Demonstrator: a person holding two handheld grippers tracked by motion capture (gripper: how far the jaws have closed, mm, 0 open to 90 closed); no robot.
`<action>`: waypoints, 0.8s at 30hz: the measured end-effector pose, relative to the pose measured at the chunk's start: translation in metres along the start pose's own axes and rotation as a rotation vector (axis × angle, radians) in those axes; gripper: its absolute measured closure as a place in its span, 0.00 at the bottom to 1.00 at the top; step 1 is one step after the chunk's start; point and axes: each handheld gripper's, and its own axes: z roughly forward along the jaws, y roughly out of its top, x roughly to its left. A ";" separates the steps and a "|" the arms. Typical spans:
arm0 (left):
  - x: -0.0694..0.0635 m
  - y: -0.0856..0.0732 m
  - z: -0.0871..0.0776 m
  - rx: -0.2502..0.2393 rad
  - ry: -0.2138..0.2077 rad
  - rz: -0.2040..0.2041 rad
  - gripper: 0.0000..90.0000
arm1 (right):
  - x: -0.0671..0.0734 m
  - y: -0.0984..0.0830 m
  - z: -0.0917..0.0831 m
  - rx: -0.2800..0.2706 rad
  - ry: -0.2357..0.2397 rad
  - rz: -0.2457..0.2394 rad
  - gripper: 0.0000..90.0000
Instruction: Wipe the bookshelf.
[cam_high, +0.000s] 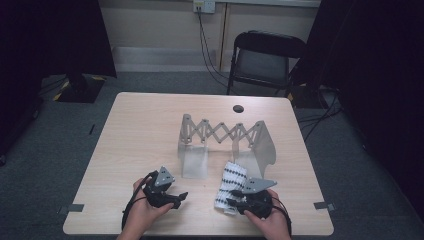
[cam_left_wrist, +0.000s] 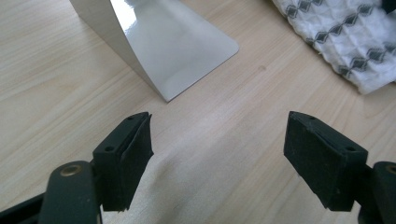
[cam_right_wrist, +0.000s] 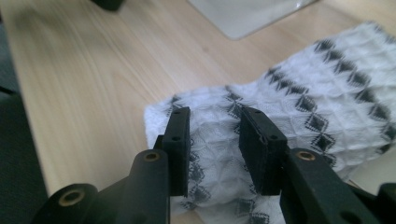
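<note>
One white cloth (cam_high: 230, 187) with black diamond rows lies at the lower right of the high view on the worktop (cam_high: 140, 135), below one folding metal rack (cam_high: 225, 140). The right gripper (cam_right_wrist: 213, 140) has its jaws released, the cloth just beyond them. The left gripper (cam_left_wrist: 217, 154) gapes wide over bare wood, the cloth at the upper right of its view.
</note>
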 end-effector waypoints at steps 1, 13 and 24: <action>0.000 0.000 -0.001 0.001 0.000 -0.001 0.26 | 0.000 -0.001 0.004 0.021 -0.009 -0.008 0.70; 0.003 -0.003 -0.006 0.004 0.009 -0.007 0.26 | -0.032 -0.022 -0.019 0.079 -0.129 0.064 0.65; 0.005 -0.005 -0.008 0.002 0.019 -0.017 0.25 | -0.030 -0.003 -0.004 0.000 -0.144 0.114 0.37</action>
